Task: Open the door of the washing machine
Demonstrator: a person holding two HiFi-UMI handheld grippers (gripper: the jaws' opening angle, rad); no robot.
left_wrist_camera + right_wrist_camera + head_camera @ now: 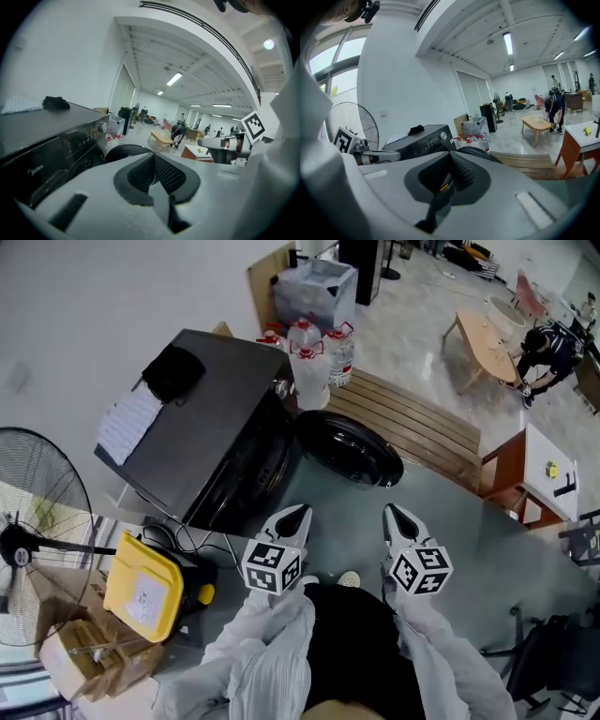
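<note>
Left hand-held gripper (301,511) closed, right (390,511) likewise

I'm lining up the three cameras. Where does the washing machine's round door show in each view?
Head view: the door hangs open at centre, right of the washing machine.
Left gripper view: lower centre-left, a dark disc beside the machine's front.
Right gripper view: centre, a dark arc right of the machine.
Shared landmark: the black cloth on the machine's top.
</note>
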